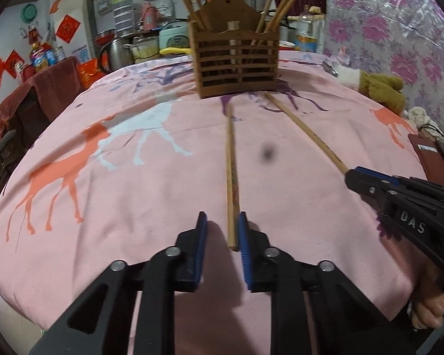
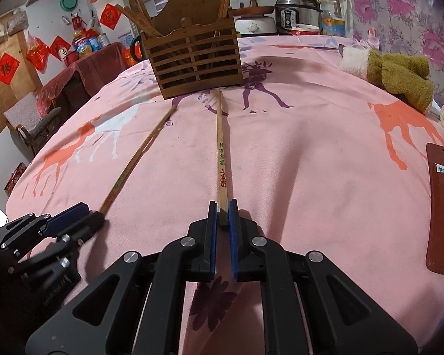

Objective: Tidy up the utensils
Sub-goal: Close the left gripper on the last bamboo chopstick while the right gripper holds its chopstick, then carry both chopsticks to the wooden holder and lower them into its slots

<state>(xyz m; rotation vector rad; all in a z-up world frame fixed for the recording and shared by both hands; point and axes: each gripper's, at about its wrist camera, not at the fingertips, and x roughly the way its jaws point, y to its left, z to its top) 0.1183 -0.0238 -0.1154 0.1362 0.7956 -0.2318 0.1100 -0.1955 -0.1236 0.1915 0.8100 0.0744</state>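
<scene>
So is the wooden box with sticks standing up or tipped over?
Standing up. The wooden box sits flat on the pink cloth, and the chopsticks inside poke out of its top.

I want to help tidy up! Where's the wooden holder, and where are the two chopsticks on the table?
Holder [image 1: 236, 68]: left wrist view, its slatted front.
Left chopstick [image 1: 230, 159]: left wrist view, mid-shaft, between left gripper's fingers.
Right chopstick [image 2: 222, 153]: right wrist view, mid-shaft, ahead of right gripper.

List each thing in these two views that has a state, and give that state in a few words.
Left gripper: open, astride the near end of the left chopstick.
Right gripper: shut on the right chopstick.
Left chopstick: flat on the cloth.
Holder: upright, chopsticks standing inside.
</scene>
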